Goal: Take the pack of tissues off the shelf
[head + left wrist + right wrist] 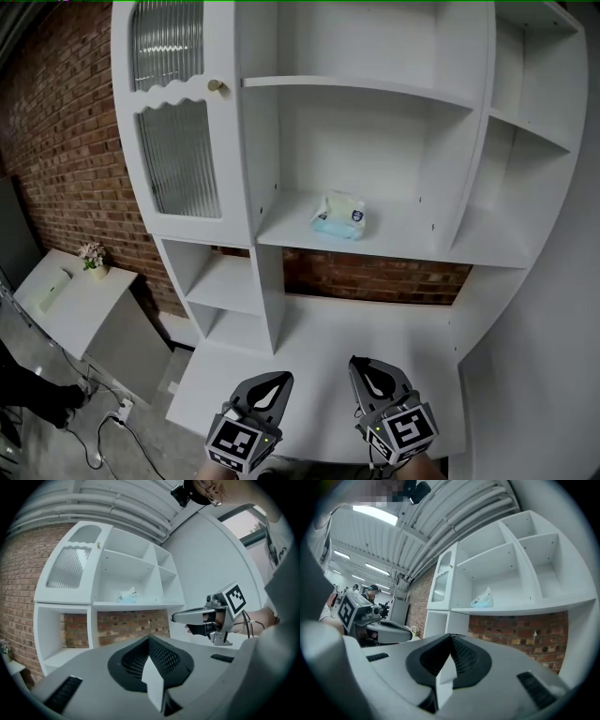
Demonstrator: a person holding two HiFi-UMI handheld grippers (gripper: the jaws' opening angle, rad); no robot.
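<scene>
Left tongs (279, 379) and right tongs (362, 366) closed, empty; tissue pack (338, 215) in middle compartment of white shelf (403, 240)

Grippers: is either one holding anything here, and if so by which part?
Nothing is held. The left gripper and the right gripper both have their jaws together with nothing between them; the pack of tissues lies untouched on the shelf.

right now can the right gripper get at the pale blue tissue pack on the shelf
Probably yes: the pale blue tissue pack lies alone on the open white shelf, nothing between, though the right gripper would first open its shut jaws.
</scene>
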